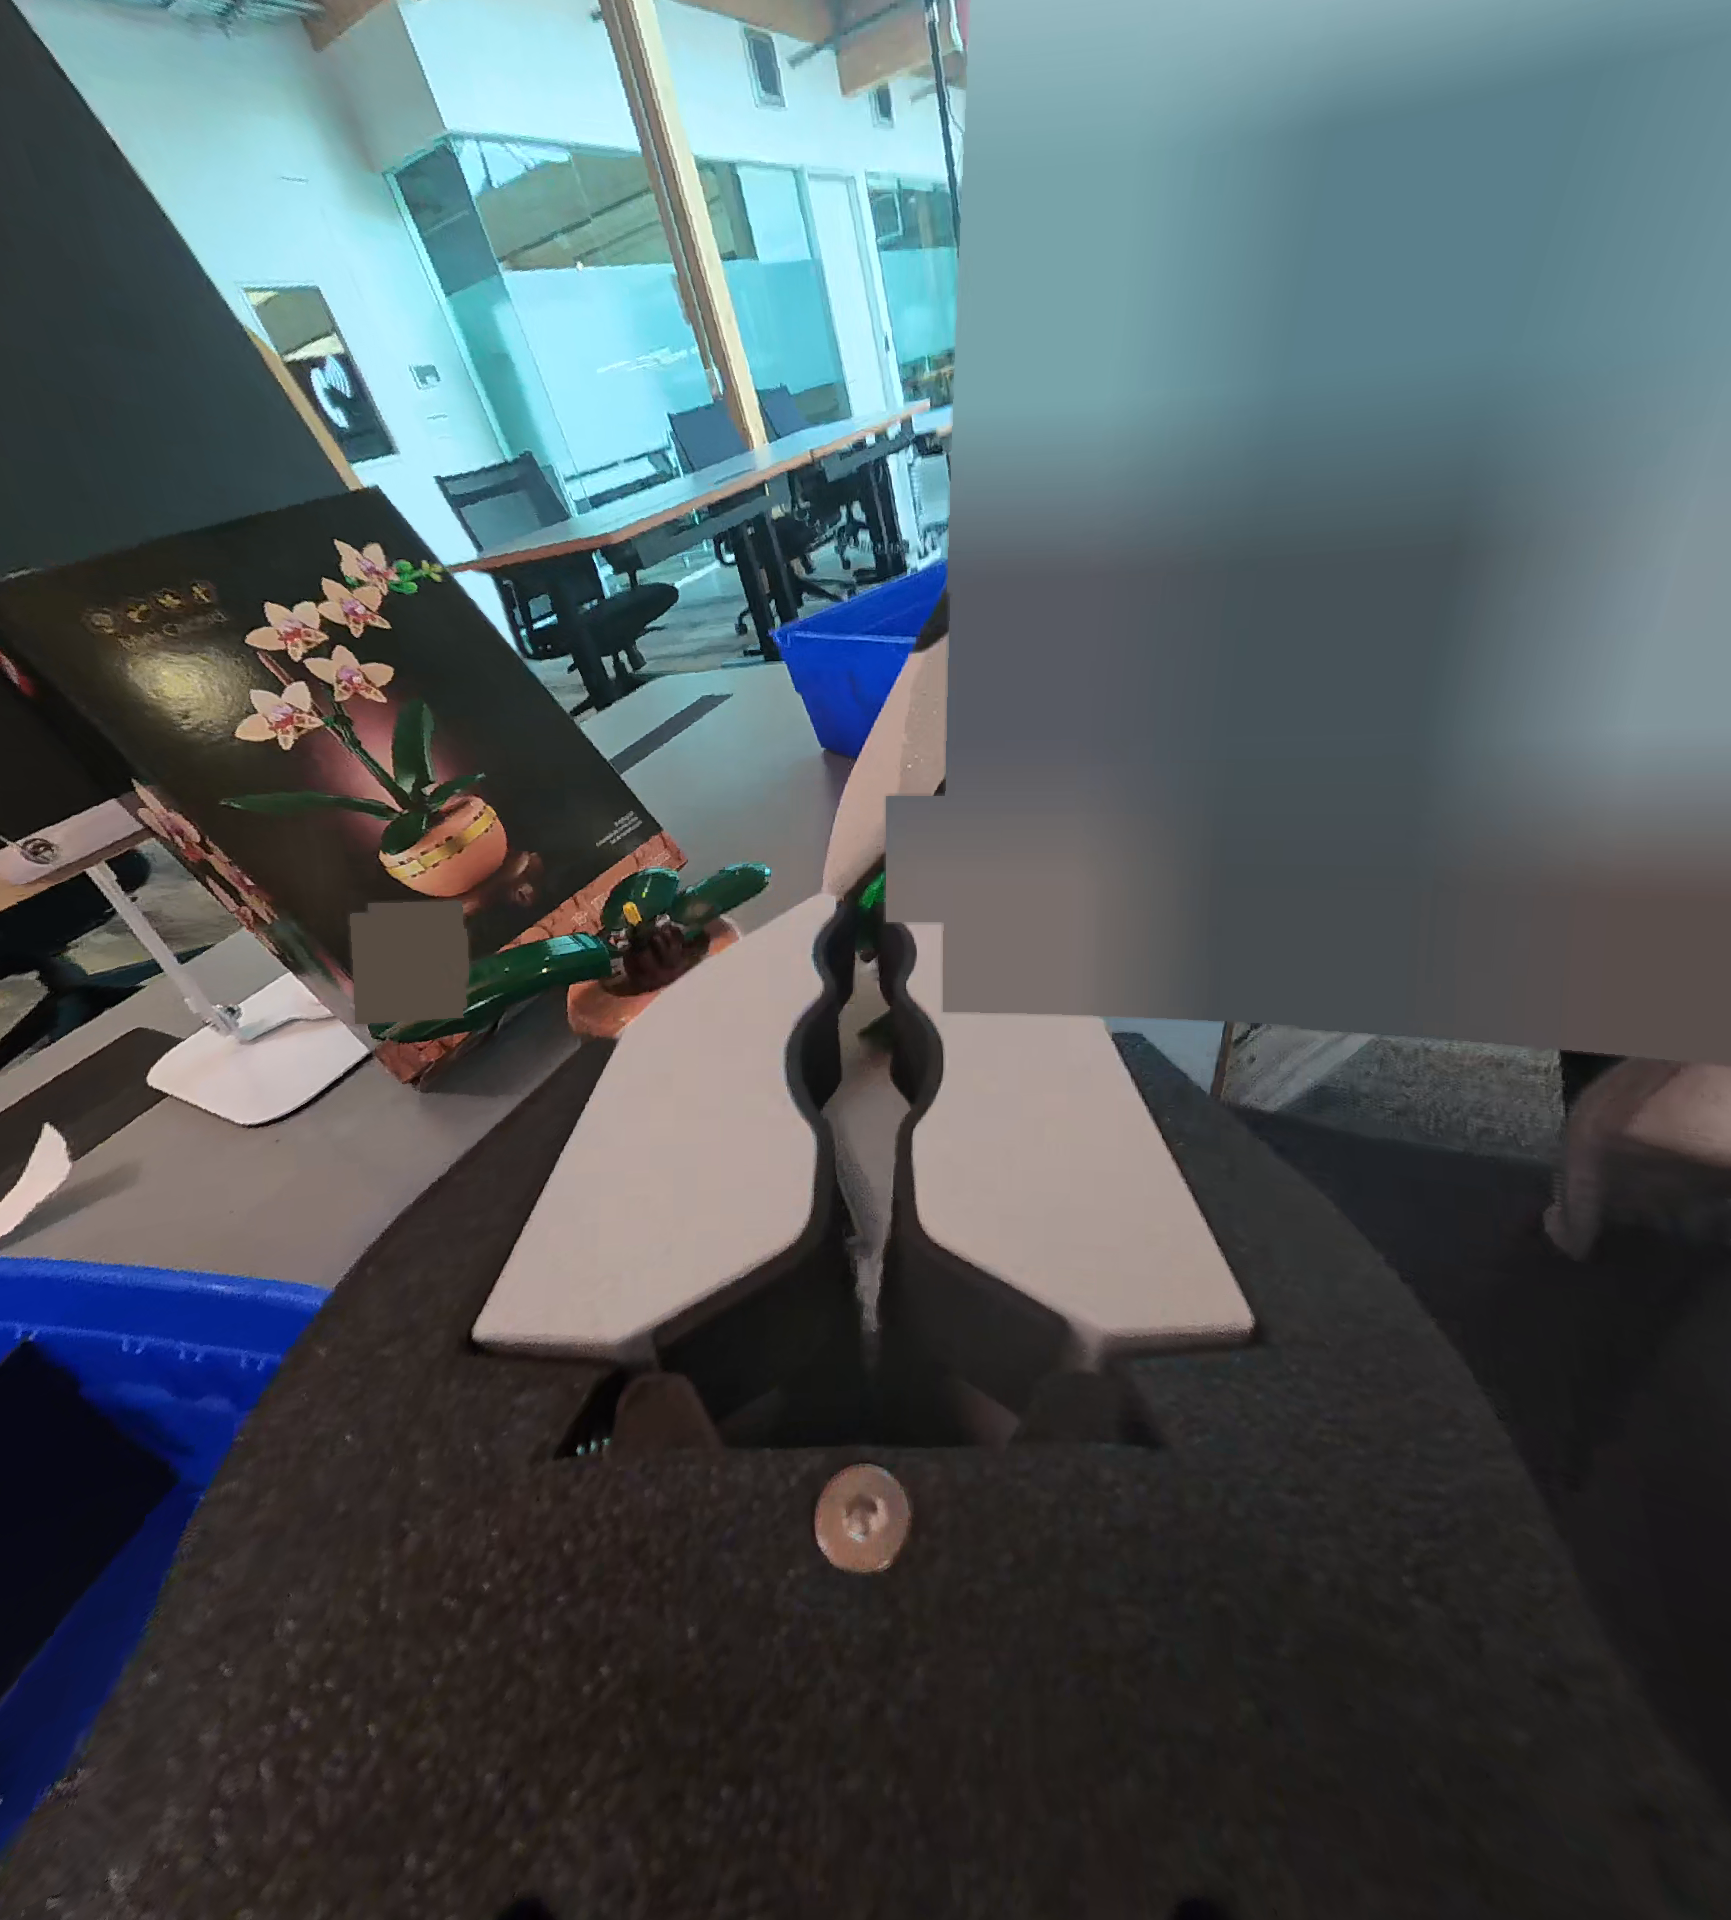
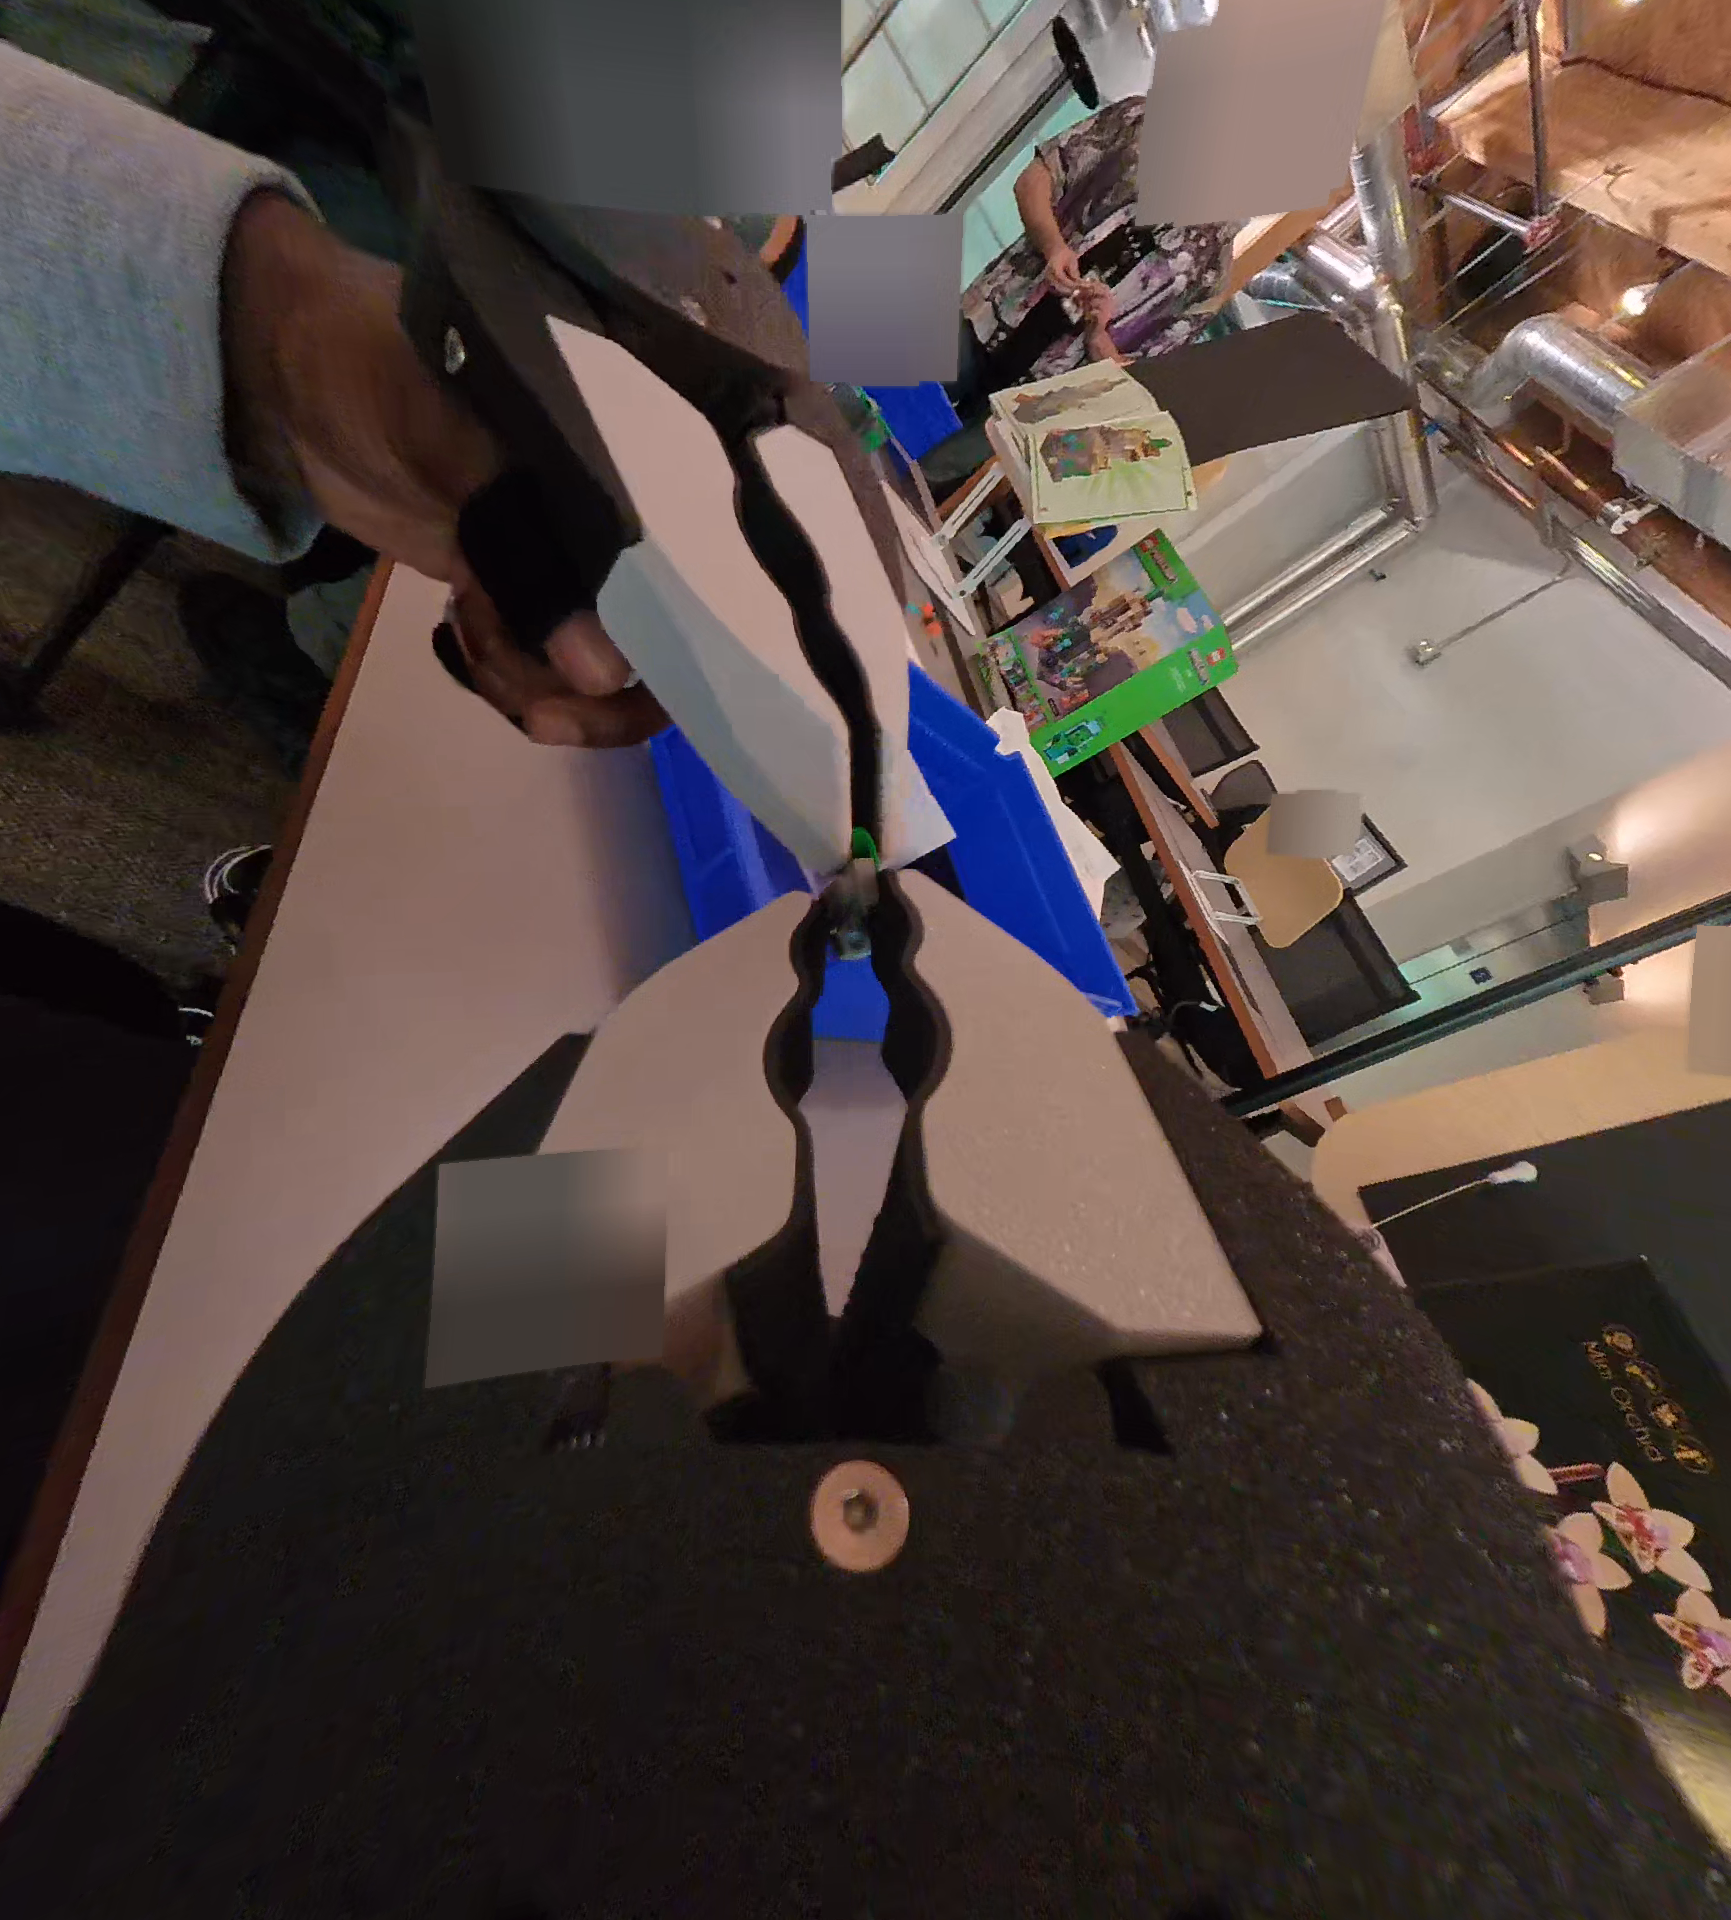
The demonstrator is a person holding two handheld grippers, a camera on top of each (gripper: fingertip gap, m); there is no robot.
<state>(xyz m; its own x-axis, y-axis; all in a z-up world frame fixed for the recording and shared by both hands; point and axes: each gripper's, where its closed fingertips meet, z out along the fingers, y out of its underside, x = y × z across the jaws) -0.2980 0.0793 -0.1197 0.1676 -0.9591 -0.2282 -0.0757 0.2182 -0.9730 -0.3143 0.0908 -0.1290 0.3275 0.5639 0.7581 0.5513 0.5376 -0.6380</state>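
My left gripper [image 1: 848, 920] and right gripper [image 2: 856, 902] meet tip to tip above the table. The left gripper is shut on a small green stem-like piece [image 1: 872, 891]. It also shows in the right wrist view [image 2: 863, 844]. The right gripper is shut on a small grey brick piece [image 2: 853, 935] that touches the green one. The left gripper [image 2: 856, 857], held by a hand [image 2: 362, 488], comes in from the upper left. A pale finger [image 1: 882, 748] of the right gripper shows in the left wrist view. A brick-built pot with green leaves [image 1: 653, 945] stands on the table just behind.
A dark box with an orchid picture [image 1: 321, 748] leans by a white stand [image 1: 248, 1060]. Blue bins stand behind [image 1: 856, 665], near left [image 1: 113, 1340] and under the grippers [image 2: 996, 831]. A green box [image 2: 1110, 655], a booklet [image 2: 1100, 447] and a person [image 2: 1079, 218] are beyond.
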